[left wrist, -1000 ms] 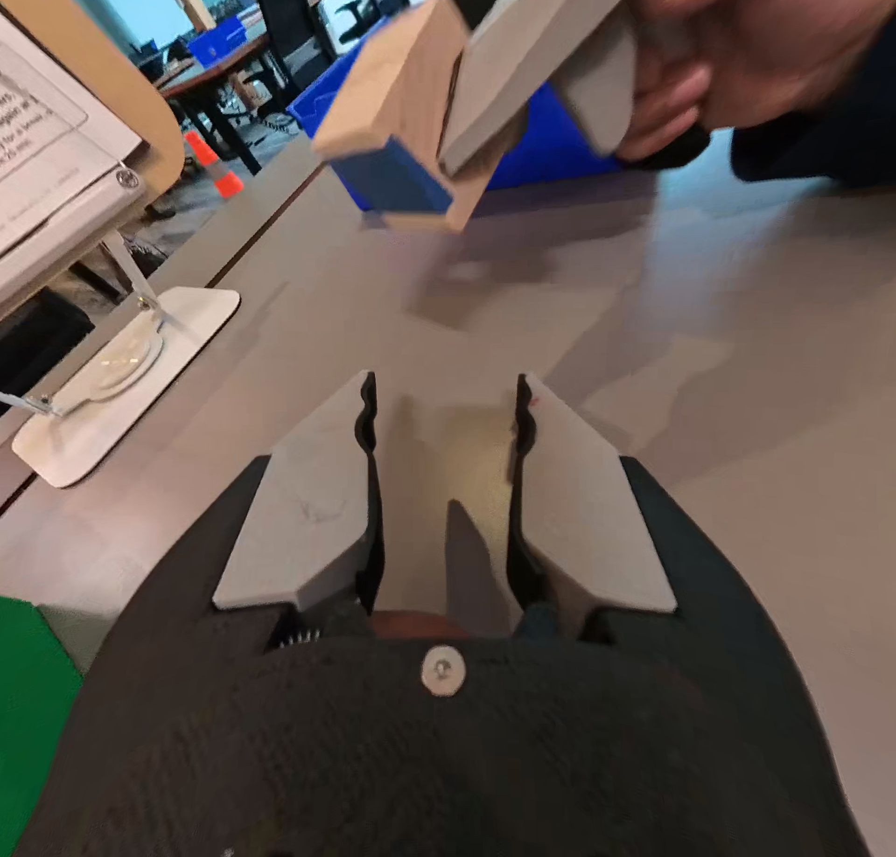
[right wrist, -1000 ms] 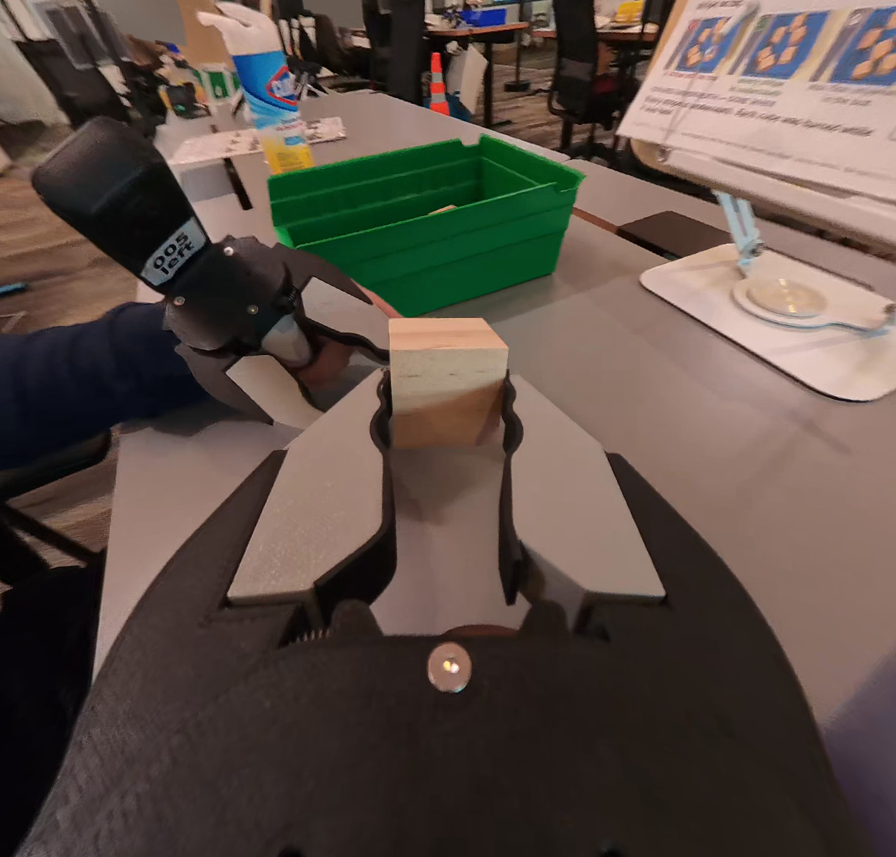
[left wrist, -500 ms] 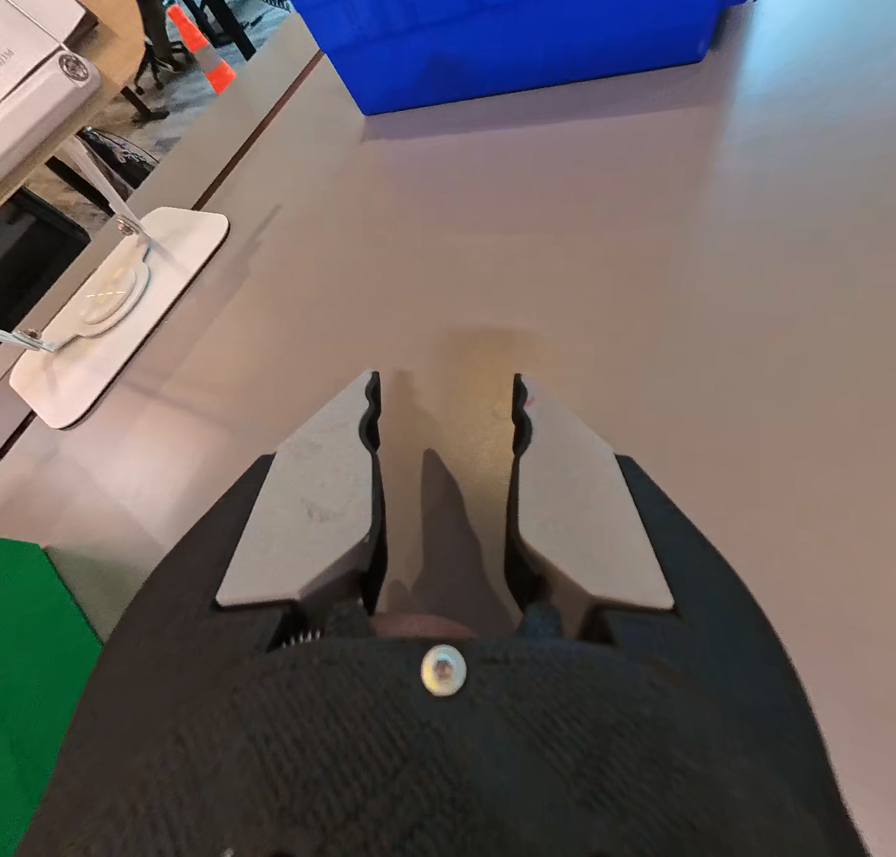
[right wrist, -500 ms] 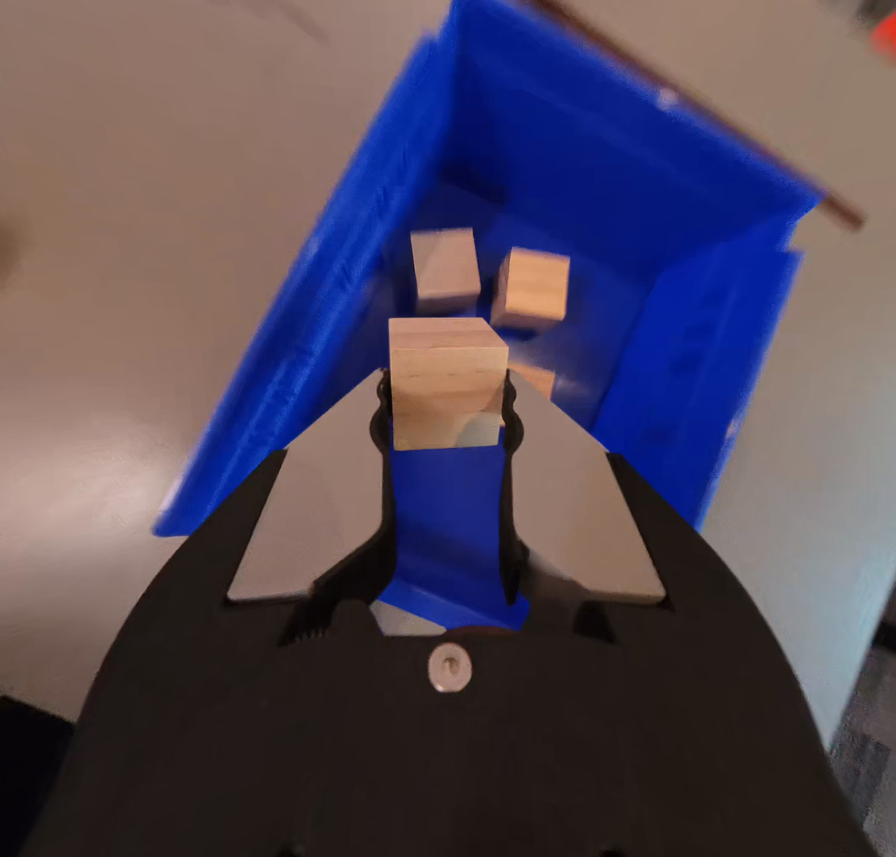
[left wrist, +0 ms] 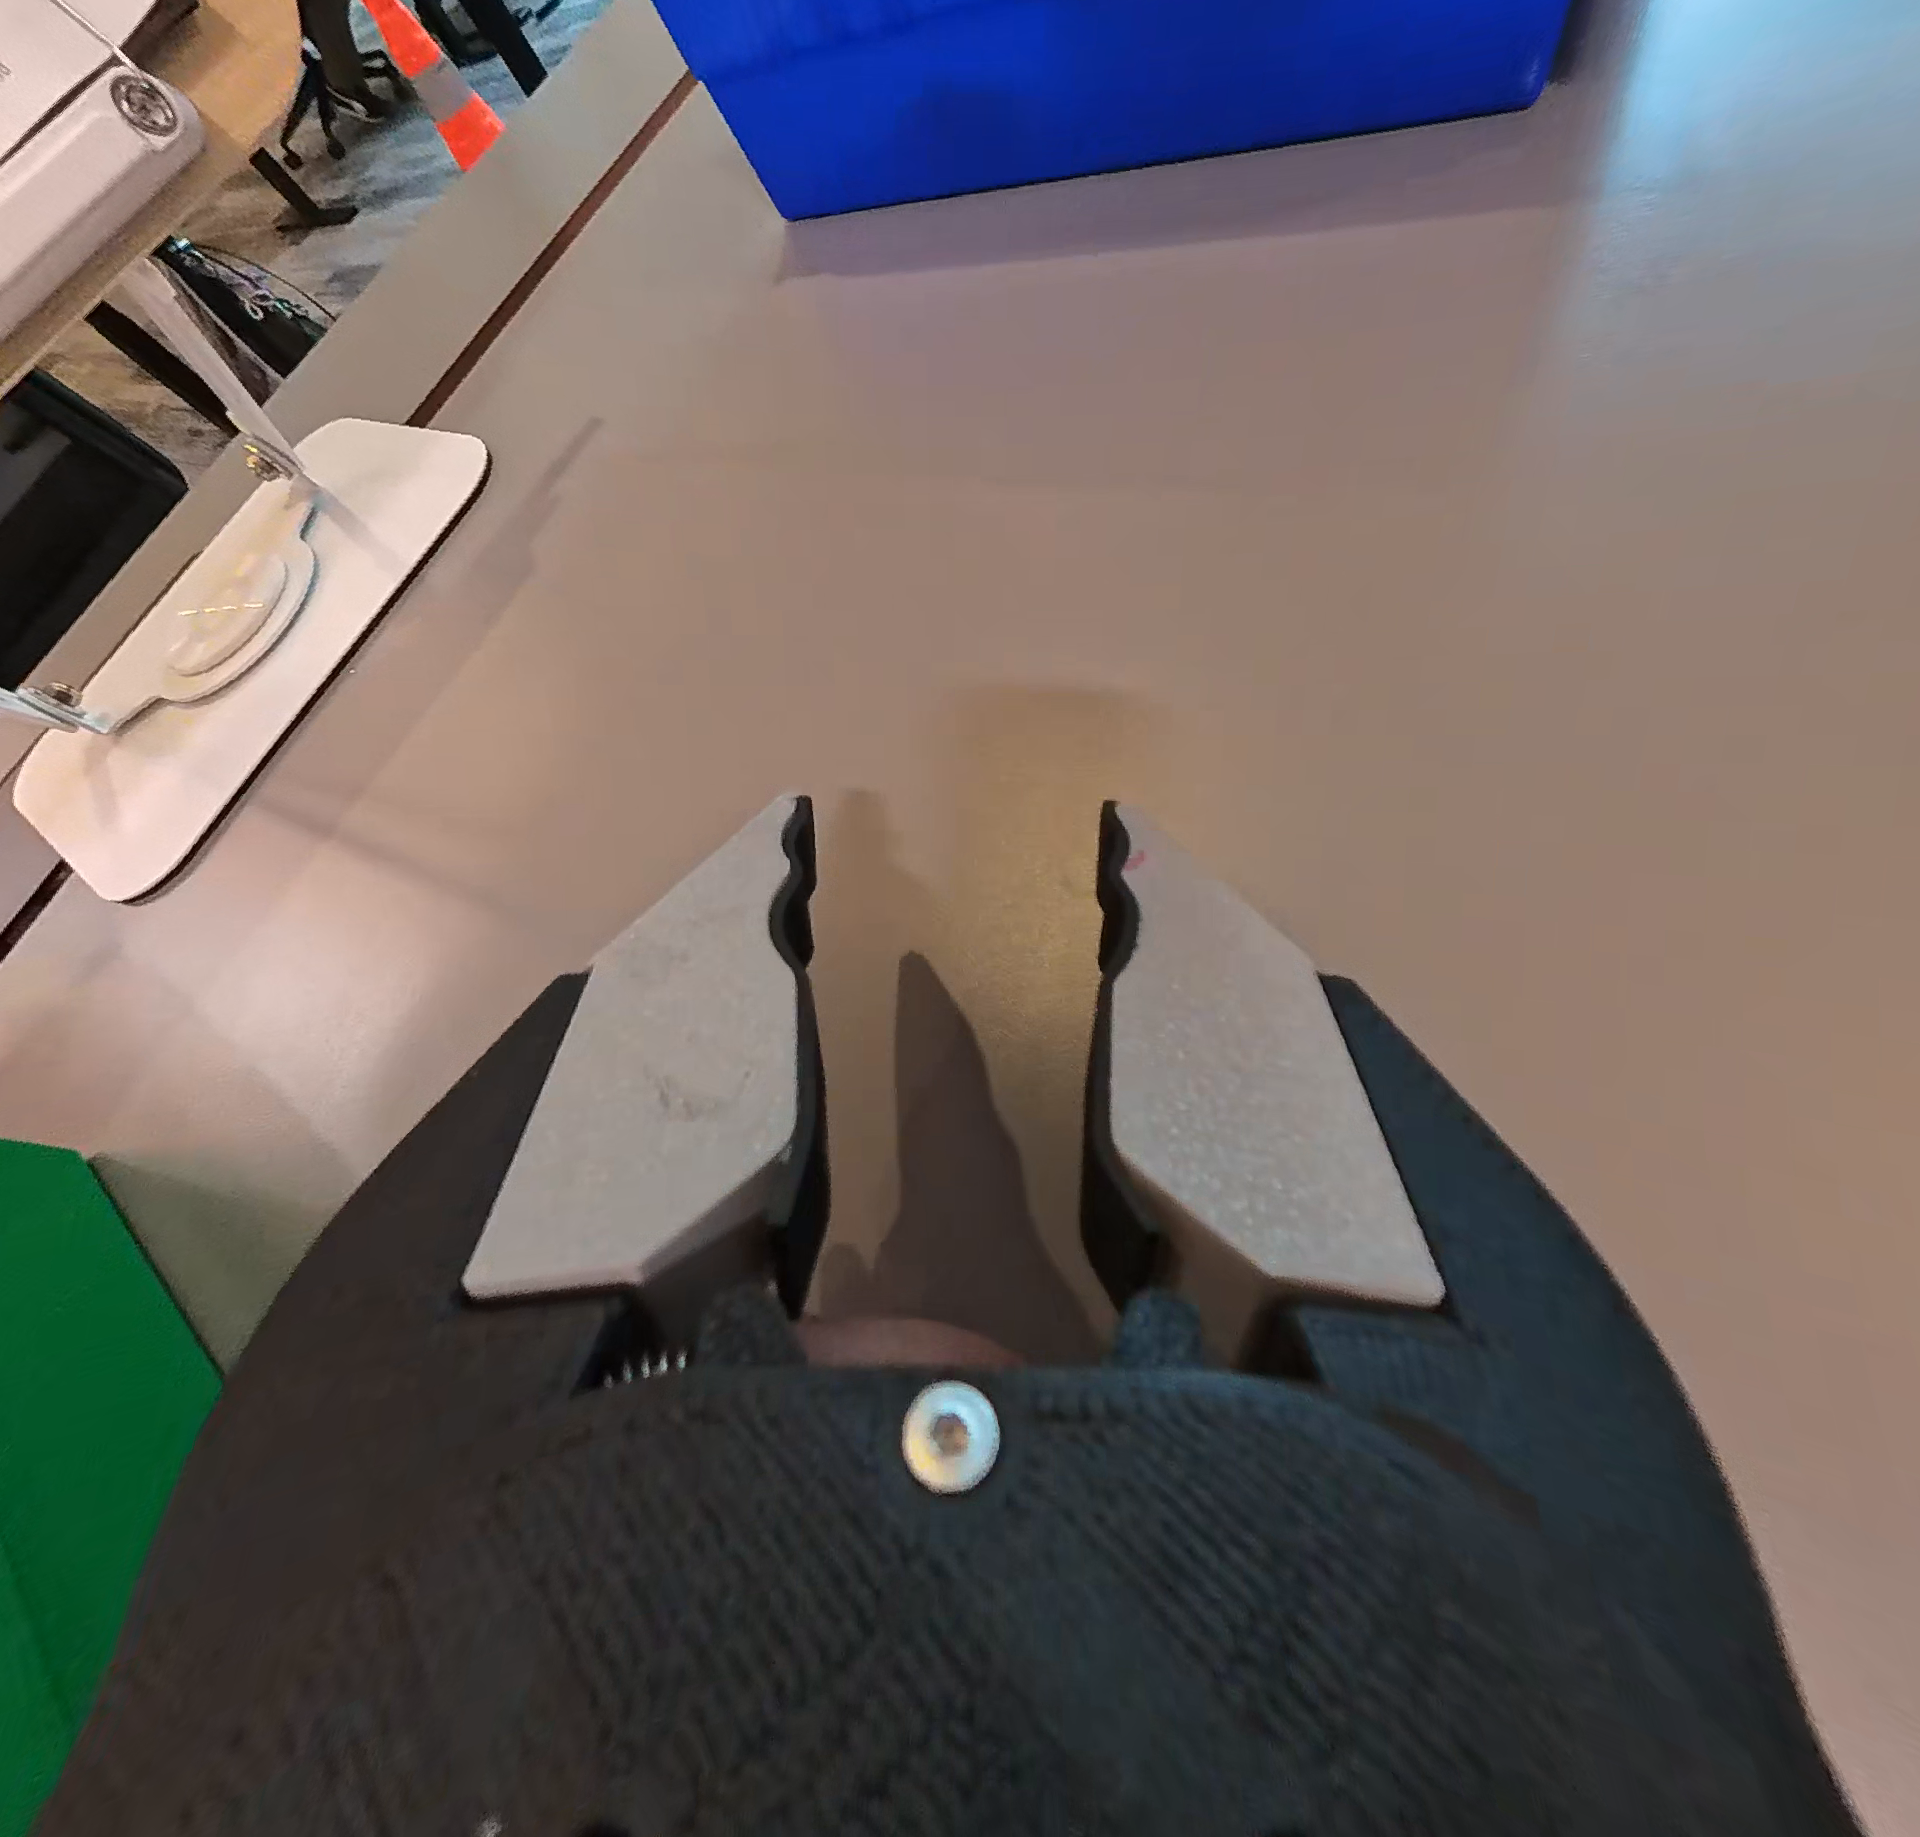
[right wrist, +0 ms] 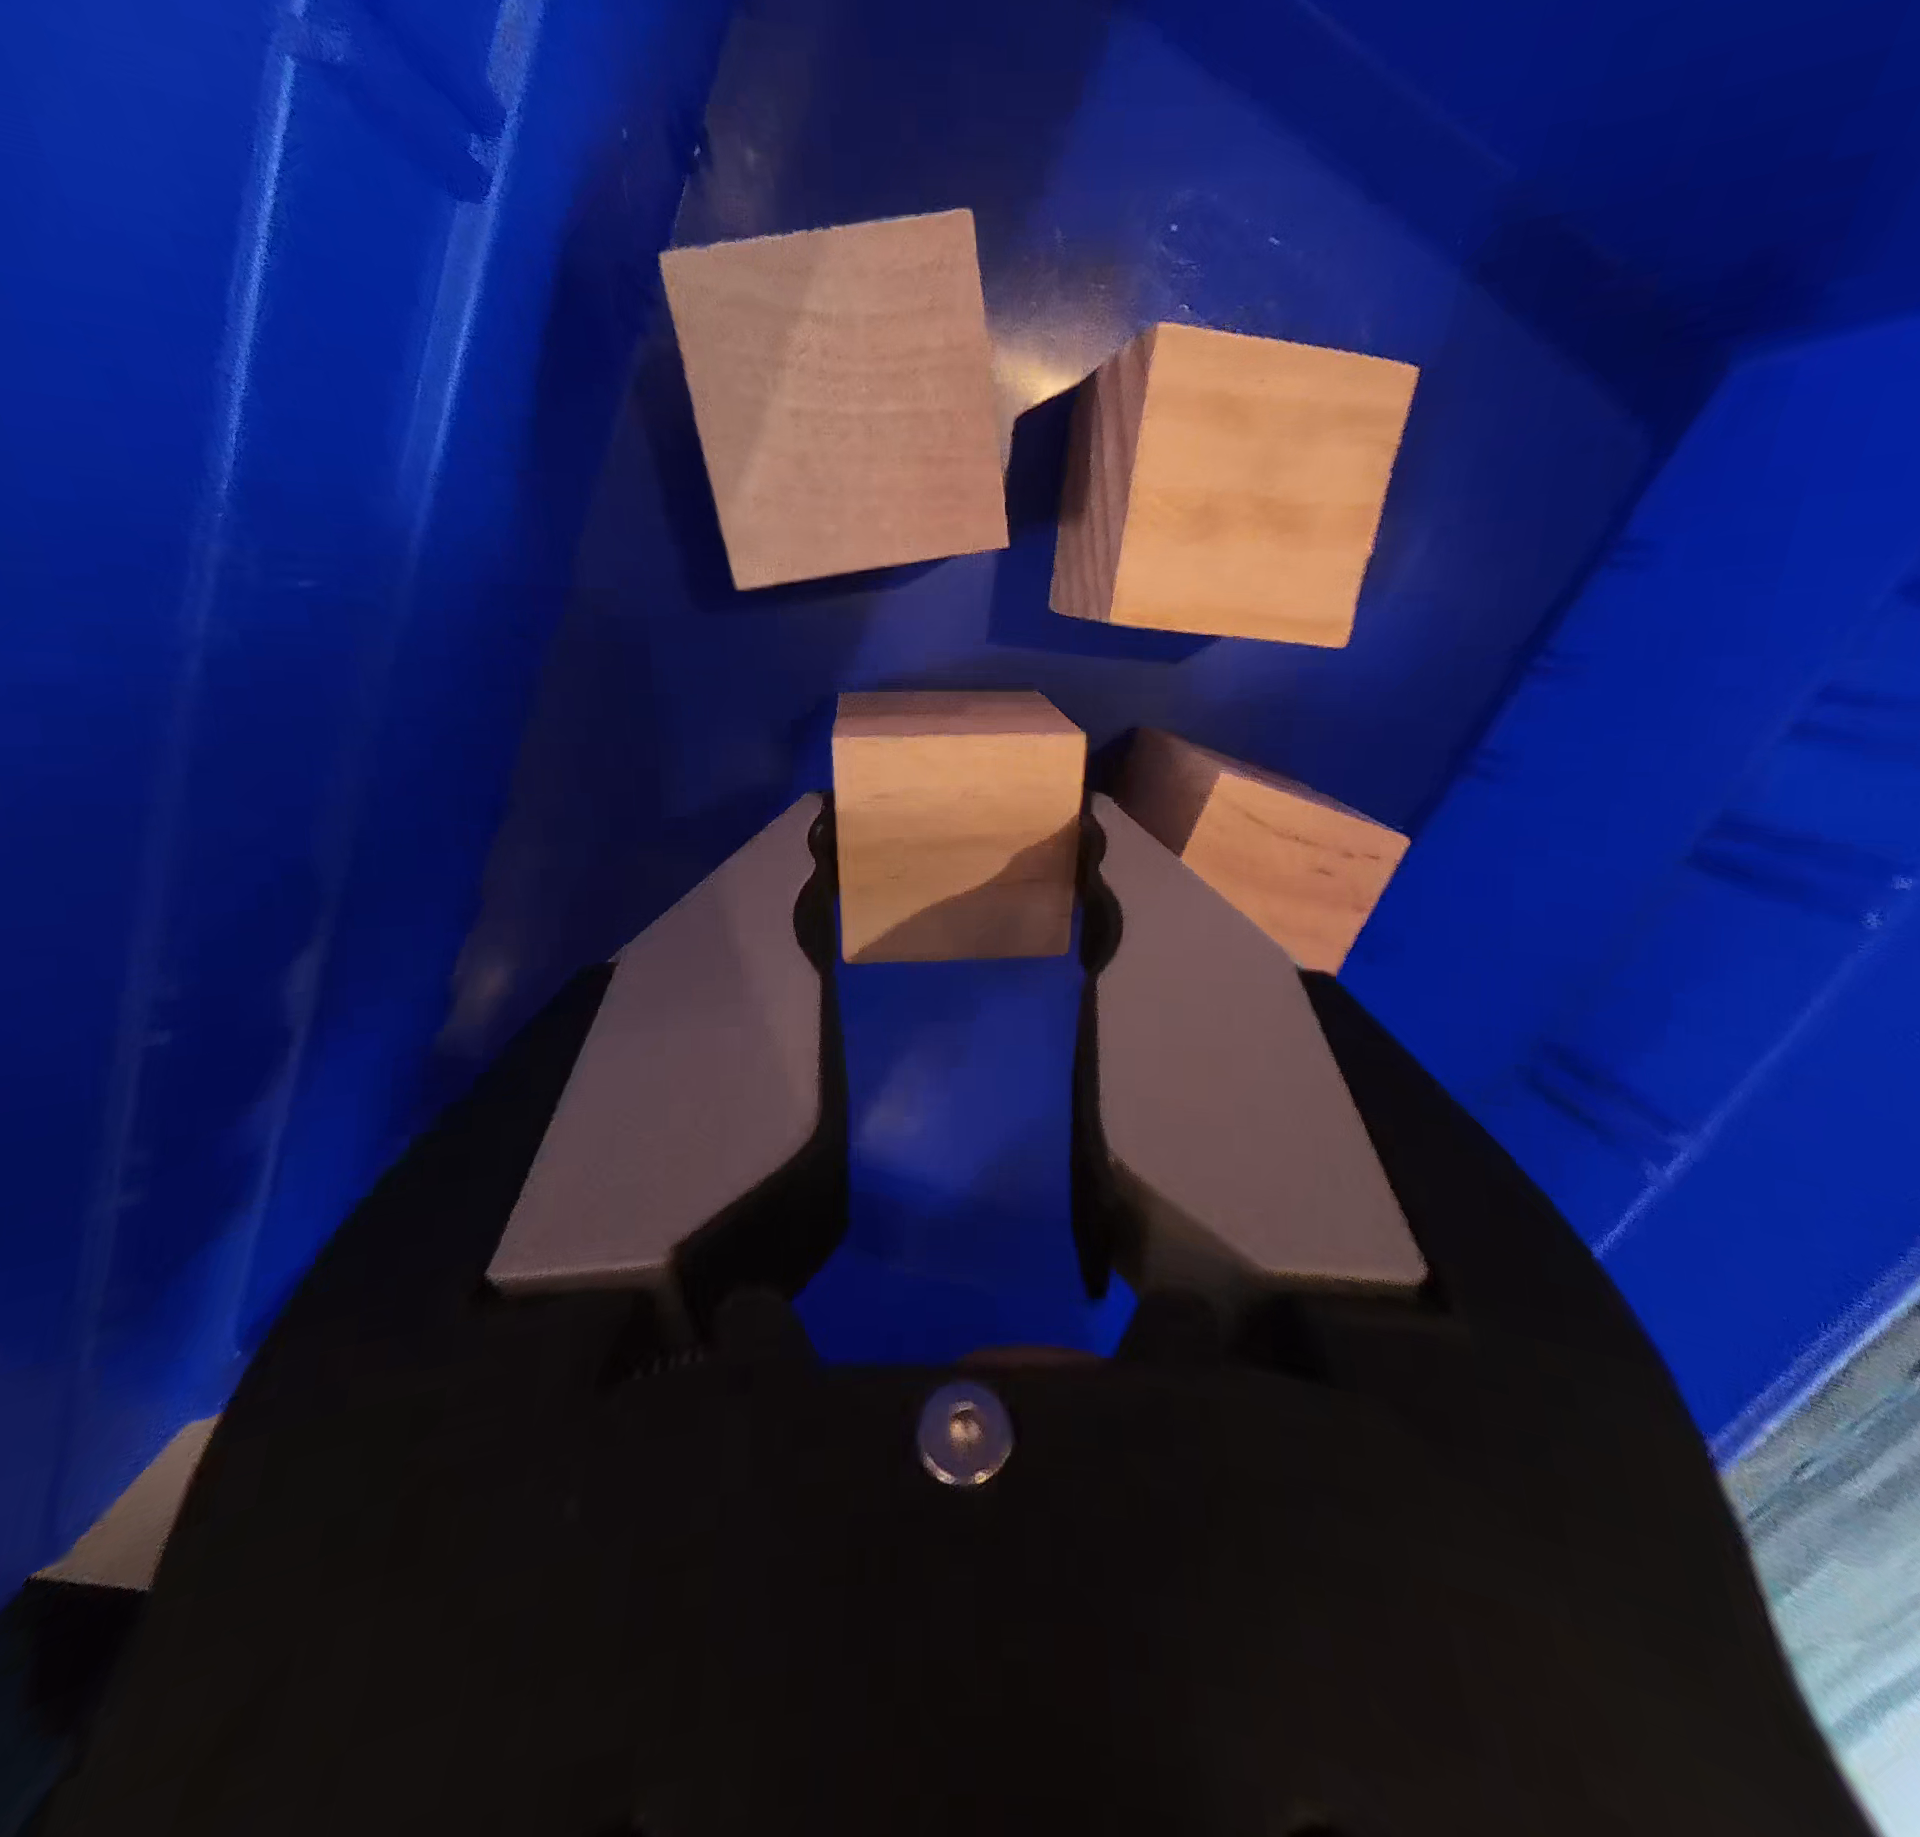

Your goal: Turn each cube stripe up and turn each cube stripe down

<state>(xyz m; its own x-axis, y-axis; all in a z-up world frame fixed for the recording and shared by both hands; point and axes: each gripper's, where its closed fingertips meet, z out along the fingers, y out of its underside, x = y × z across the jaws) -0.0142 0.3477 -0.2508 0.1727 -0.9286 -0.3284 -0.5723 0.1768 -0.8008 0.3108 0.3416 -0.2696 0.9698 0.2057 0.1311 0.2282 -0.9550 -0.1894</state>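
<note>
Tongs [right wrist: 956, 852] pitched down into blue bin [right wrist: 312, 644] — clamping cube [right wrist: 954, 831].

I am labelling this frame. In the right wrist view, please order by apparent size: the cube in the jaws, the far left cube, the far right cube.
1. Far left cube and far right cube: look alike, no ranking.
2. Cube in the jaws: looks smallest, though nearest the camera, so truly similar perhaps.

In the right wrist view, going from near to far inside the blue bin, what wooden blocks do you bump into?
Held cube in the right gripper → left far cube, up near the blue bin back wall. The right-hand cubes overlap that range, so I left them out.
</note>
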